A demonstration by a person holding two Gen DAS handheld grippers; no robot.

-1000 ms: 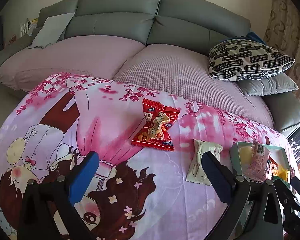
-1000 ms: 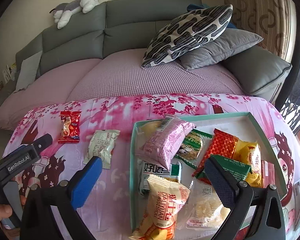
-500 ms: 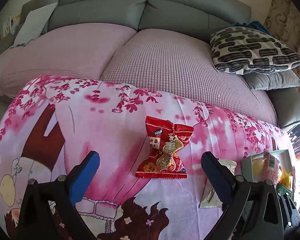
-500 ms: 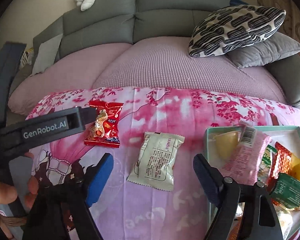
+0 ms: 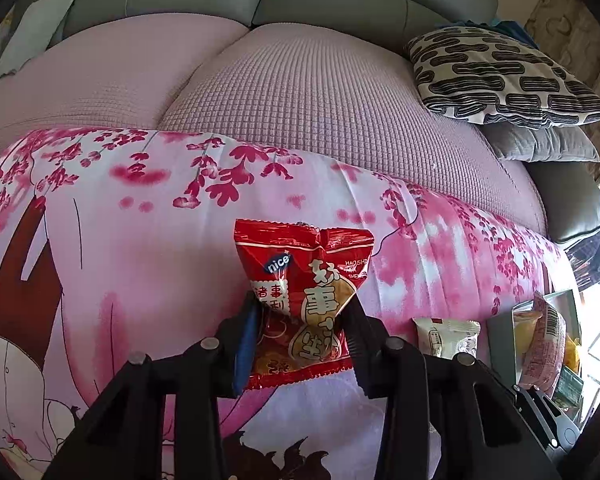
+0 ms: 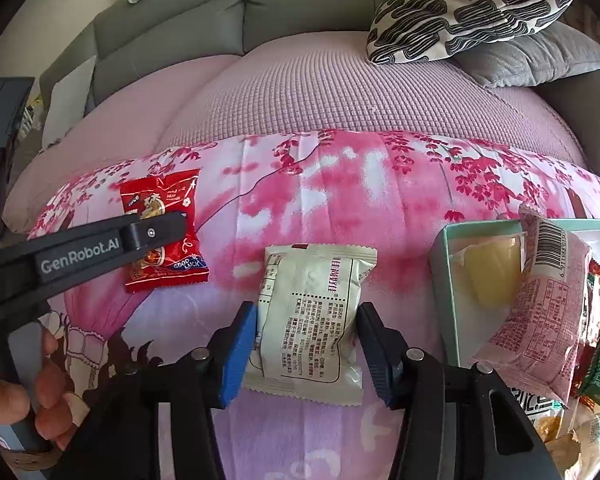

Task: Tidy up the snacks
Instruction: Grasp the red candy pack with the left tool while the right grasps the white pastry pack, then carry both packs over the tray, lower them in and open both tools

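**Red packet pinched, pale packet straddled**

Red foil crinkles between the pads of the left gripper (image 5: 300, 320), whose jaws have clamped onto the sides of the red snack packet (image 5: 306, 296). The packet lies on the pink floral cloth (image 5: 140, 240), its upper edge pointing toward the sofa (image 5: 300, 92), and its lower half is squeezed narrow where the pads press in. In the right wrist view the same red packet (image 6: 162, 232) sits to the left on the cloth, partly crossed by the dark arm of the left gripper, with a person's hand (image 6: 32, 400) wrapped around the handle at the lower left.

The right gripper (image 6: 306, 340) has its jaws closing around the cream snack packet (image 6: 312, 320), which lies flat on the cloth with its printed back facing up. The blue pad sits at the packet's left edge and the dark pad just beside its right edge; whether they already press on the wrapper I cannot tell.

To the right stands the teal tray (image 6: 444, 280), already holding several snacks: a pink packet (image 6: 548, 300) leaning over its near corner, a yellow piece behind it, and green and orange wrappers further right. A patterned cushion (image 6: 468, 8) and a grey cushion (image 6: 540, 56) rest on the sofa behind.
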